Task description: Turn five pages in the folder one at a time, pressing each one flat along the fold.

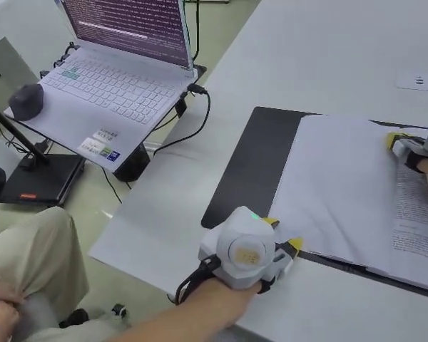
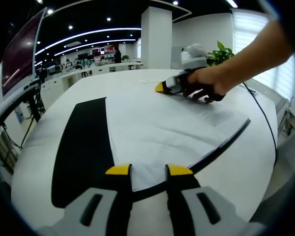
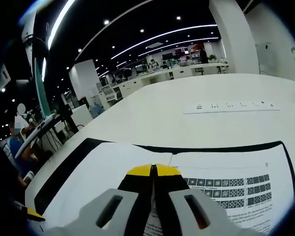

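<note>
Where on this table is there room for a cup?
Bare tabletop lies beyond the folder, up to the power strip, and between its black cover and the laptop. Crowded: left tongs at the near edge, right tongs on the pages.

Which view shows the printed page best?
Right gripper view: the printed page shows its figure grid and text lines. Head view catches a strip of text at the frame edge; left gripper view shows faint text.

table [image 1: 328, 50] bare across upper centre of head view, free passage. laptop [image 1: 121, 71] and cable [image 1: 208, 110] block upper left. strip [image 1: 419, 80] at upper right edge. folder [image 1: 250, 164] covers lower right.
</note>
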`<action>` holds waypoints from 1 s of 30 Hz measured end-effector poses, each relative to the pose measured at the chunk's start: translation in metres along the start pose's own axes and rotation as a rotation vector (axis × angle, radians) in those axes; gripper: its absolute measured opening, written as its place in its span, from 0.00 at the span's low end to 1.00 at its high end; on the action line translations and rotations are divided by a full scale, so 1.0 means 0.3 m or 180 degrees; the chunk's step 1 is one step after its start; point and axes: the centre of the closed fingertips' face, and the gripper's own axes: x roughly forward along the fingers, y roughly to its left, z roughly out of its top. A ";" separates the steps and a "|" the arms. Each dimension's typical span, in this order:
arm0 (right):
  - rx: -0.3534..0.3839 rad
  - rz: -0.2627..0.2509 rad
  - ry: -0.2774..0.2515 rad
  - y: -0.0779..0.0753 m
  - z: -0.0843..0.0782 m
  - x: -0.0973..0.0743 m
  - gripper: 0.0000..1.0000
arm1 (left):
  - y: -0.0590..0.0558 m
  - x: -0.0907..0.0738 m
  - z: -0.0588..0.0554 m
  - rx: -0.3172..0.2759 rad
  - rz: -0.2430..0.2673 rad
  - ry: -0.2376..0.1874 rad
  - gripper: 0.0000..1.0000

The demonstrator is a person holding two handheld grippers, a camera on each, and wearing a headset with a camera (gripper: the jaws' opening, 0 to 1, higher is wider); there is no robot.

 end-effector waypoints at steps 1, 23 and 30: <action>0.0007 0.0004 0.0000 0.007 -0.002 -0.011 0.00 | 0.000 0.000 0.000 -0.0003 0.0000 0.0001 0.26; 0.0179 0.0265 0.0063 0.057 -0.073 -0.115 0.00 | -0.002 -0.001 0.003 0.0019 -0.0001 0.0005 0.26; 0.0193 0.0300 0.0063 0.089 -0.085 -0.176 0.00 | -0.001 -0.002 0.003 0.0024 0.0000 0.0003 0.26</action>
